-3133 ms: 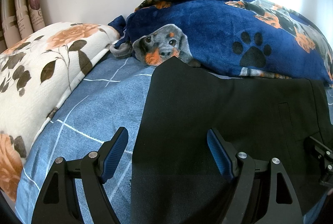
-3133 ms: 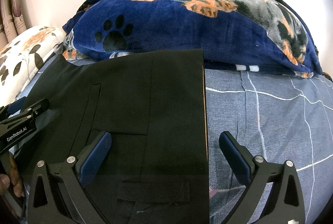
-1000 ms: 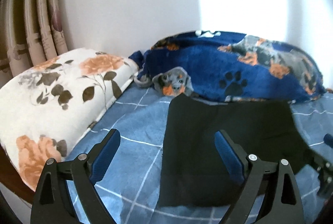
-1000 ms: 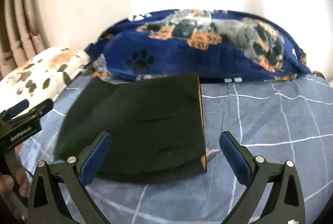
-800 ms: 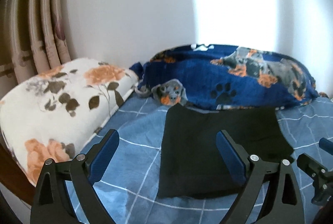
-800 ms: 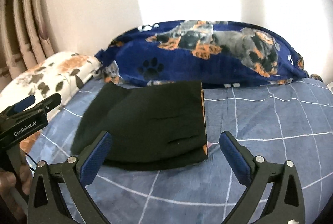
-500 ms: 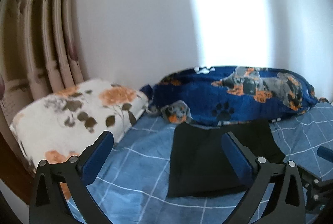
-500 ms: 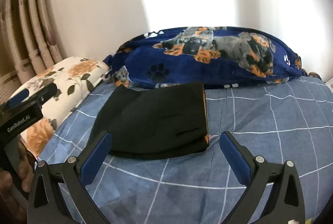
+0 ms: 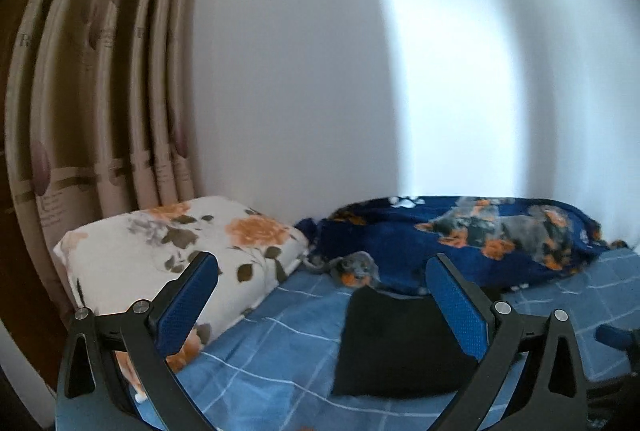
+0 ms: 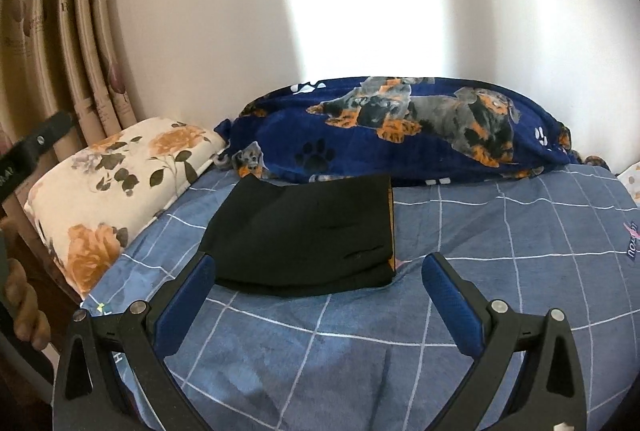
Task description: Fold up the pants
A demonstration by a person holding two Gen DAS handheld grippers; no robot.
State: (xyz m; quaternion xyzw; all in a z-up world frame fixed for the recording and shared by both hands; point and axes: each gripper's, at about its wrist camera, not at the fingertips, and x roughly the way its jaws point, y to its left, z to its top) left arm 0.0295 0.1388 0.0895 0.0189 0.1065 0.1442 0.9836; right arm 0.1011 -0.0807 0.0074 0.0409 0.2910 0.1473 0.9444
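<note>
The black pants lie folded into a flat rectangle on the blue checked bedsheet, their far edge against the blue dog-print blanket. They also show in the left wrist view. My left gripper is open and empty, held above and well back from the pants. My right gripper is open and empty, above the sheet in front of the pants' near edge. Neither touches the cloth.
A white floral pillow lies left of the pants at the bed's left edge, also in the left wrist view. Beige curtains hang at the left. A white wall stands behind the blanket. Bare sheet spreads to the right.
Both grippers have pulled back and up from the pants, still open. The folded pants now look smaller and farther off. The pants have not moved.
</note>
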